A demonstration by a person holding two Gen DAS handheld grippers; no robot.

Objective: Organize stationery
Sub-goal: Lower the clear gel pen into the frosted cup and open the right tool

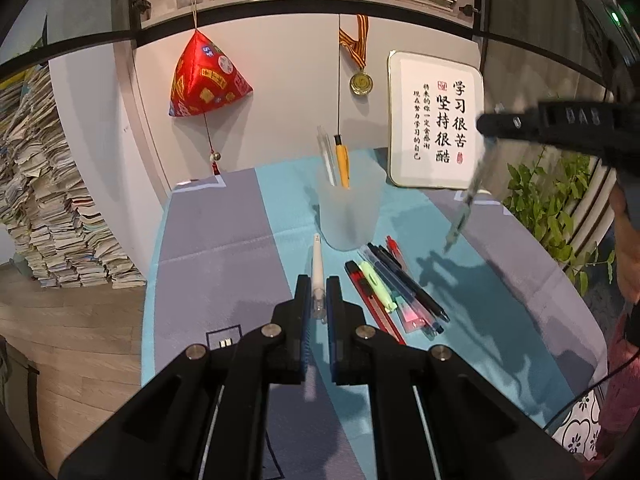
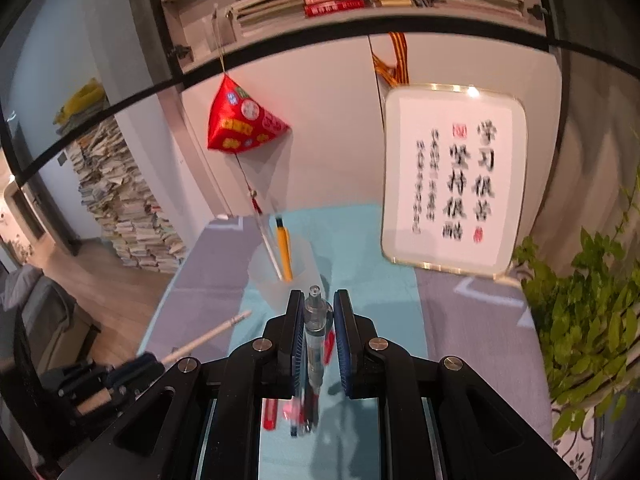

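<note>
A frosted plastic cup [image 1: 349, 204] stands mid-table and holds a yellow pen [image 1: 343, 162] and a clear pen [image 1: 326, 158]. My left gripper [image 1: 319, 286] is shut on a white pen [image 1: 317, 272] that points toward the cup. My right gripper [image 2: 317, 306] is shut on a clear pen [image 2: 315, 332] and holds it above the table, just right of the cup [image 2: 276, 276]; in the left wrist view that pen [image 1: 470, 196] hangs tip down. Several pens and a red knife [image 1: 394, 290] lie in a row right of the cup.
A framed calligraphy sign [image 1: 436, 120] leans at the back right. A red pyramid ornament [image 1: 204, 78] and a medal [image 1: 361, 82] hang on the wall. A green plant [image 1: 556, 208] stands at the right edge. Stacked books [image 1: 56, 208] stand on the floor at left.
</note>
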